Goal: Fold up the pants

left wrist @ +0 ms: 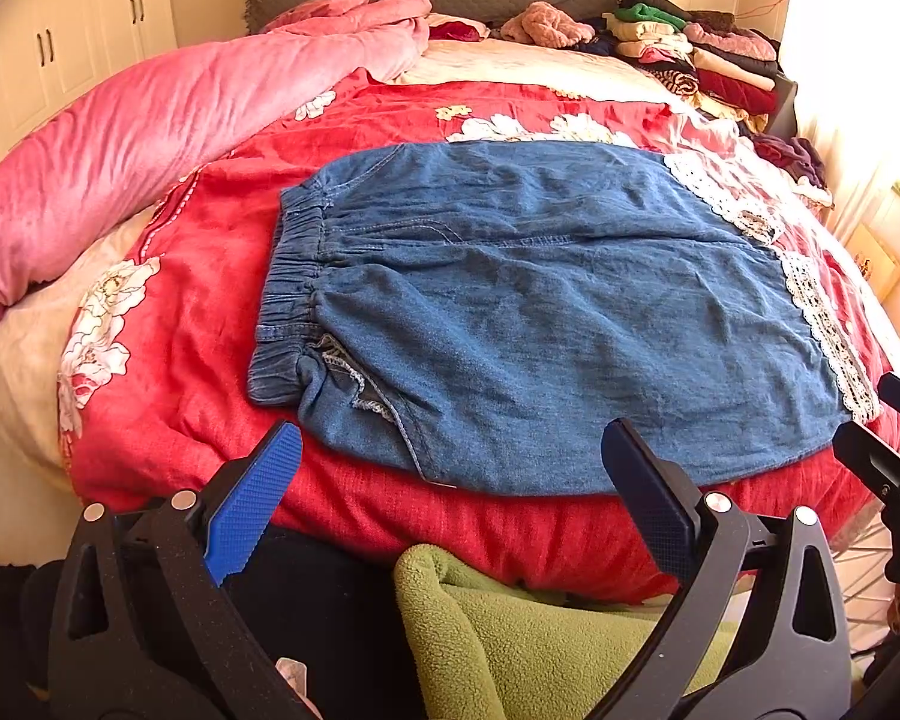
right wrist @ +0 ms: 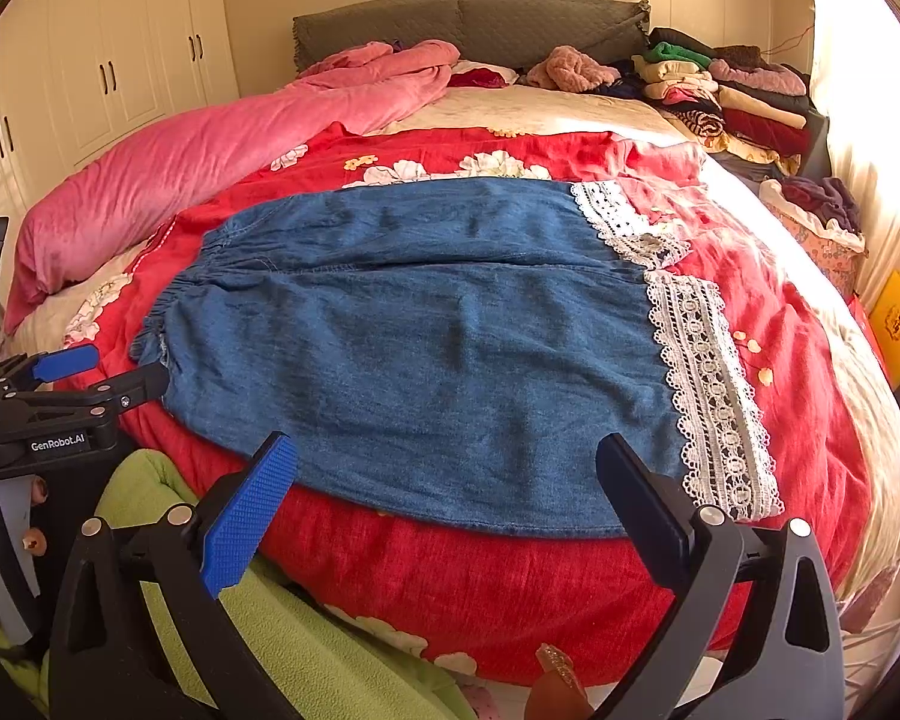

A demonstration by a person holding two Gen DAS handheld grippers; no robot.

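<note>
Bed (left wrist: 570,66) filling both views, spread with a red floral quilt (left wrist: 210,300) and flanked on the left by a rolled pink blanket (left wrist: 150,138); grey headboard (right wrist: 468,21) at the far end, white wardrobe doors (right wrist: 108,60) beyond on the left. Blue denim pants (left wrist: 540,312) laid flat across the quilt near the closest edge, elastic waistband (left wrist: 288,282) to the left, white lace-trimmed cuffs (right wrist: 708,396) to the right, one leg lying beside the other. Stacked folded clothes (left wrist: 708,60) piled at the far right corner of the bed. Green fleece garment (left wrist: 540,630) low in the foreground, below the quilt's edge. Left gripper (left wrist: 450,480) hovering just short of the pants' near edge, jaws spread wide, nothing between them. Right gripper (right wrist: 447,480) likewise spread wide and empty, poised over the near hem toward the lace end. Each gripper showing one blue ribbed pad (right wrist: 246,516) and one black.
</note>
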